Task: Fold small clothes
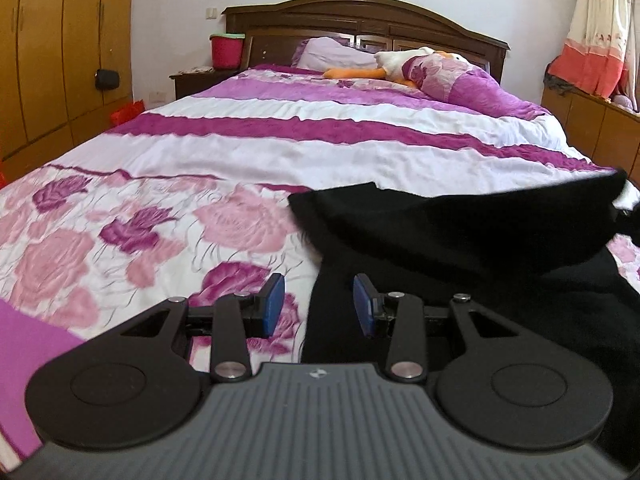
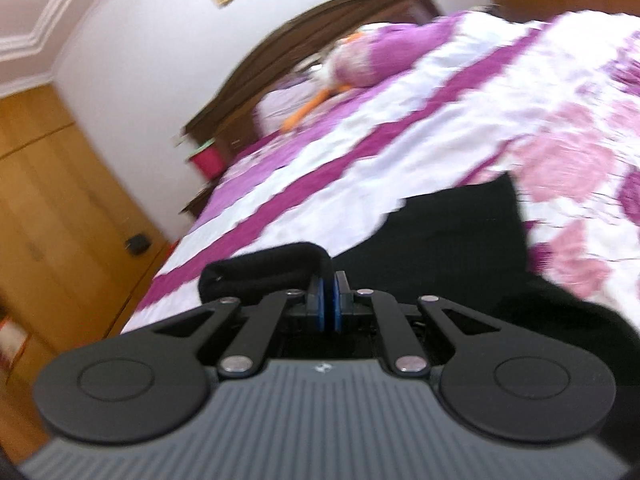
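A black garment point(image 1: 460, 240) lies on the flowered quilt point(image 1: 160, 232), right of centre in the left wrist view, with its far right corner lifted off the bed. My left gripper point(image 1: 318, 292) hovers over the garment's left edge; it is open, its blue pads point(image 1: 276, 304) apart and nothing pressed between them. In the tilted, blurred right wrist view, my right gripper point(image 2: 329, 280) is shut on the black garment point(image 2: 460, 232). A roll of the cloth point(image 2: 260, 268) curls out of the pads to the left, and the rest trails to the right.
The bed runs back to a dark wooden headboard point(image 1: 360, 12). A plush duck point(image 1: 400, 64) and pillows point(image 1: 328, 52) lie at its head. A red bucket point(image 1: 226, 50) stands on the nightstand, wooden wardrobes point(image 1: 60, 52) line the left, and a curtain point(image 1: 596, 40) hangs at the right.
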The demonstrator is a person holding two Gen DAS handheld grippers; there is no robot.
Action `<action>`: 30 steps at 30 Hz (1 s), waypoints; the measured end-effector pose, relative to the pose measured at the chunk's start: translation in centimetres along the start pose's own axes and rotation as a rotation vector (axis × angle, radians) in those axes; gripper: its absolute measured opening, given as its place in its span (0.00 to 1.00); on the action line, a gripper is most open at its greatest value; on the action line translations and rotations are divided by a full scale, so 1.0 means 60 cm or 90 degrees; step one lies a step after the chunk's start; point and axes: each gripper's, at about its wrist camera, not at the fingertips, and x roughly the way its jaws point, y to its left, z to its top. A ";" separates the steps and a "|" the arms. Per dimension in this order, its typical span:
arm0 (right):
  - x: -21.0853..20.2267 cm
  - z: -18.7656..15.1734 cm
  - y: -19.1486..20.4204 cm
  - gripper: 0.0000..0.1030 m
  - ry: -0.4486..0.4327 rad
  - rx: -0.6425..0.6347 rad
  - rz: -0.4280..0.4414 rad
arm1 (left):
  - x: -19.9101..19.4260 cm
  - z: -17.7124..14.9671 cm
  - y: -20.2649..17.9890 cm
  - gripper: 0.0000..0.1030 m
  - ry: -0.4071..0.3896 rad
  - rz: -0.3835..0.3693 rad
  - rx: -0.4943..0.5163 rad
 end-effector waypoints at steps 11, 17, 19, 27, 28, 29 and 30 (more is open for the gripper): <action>0.042 0.008 -0.102 0.11 0.068 0.022 -0.135 | 0.095 0.018 -0.007 0.42 0.019 0.014 -0.022; 0.035 0.035 -0.113 0.20 0.066 -0.031 -0.114 | 0.112 0.023 -0.010 0.42 0.023 0.016 -0.021; 0.045 0.044 -0.112 0.41 0.064 -0.047 -0.100 | 0.113 0.026 -0.013 0.42 0.022 0.014 -0.015; 0.131 0.043 -0.099 0.50 0.103 -0.141 -0.080 | 0.113 0.039 -0.020 0.42 0.001 0.003 -0.016; 0.139 0.038 -0.099 0.50 0.102 -0.147 -0.080 | 0.114 0.041 -0.021 0.42 -0.005 -0.002 -0.019; 0.141 0.033 -0.099 0.50 0.095 -0.149 -0.077 | 0.116 0.045 -0.023 0.42 -0.013 -0.007 -0.020; 0.142 0.030 -0.099 0.47 0.087 -0.145 -0.071 | 0.118 0.048 -0.026 0.42 -0.020 -0.012 -0.019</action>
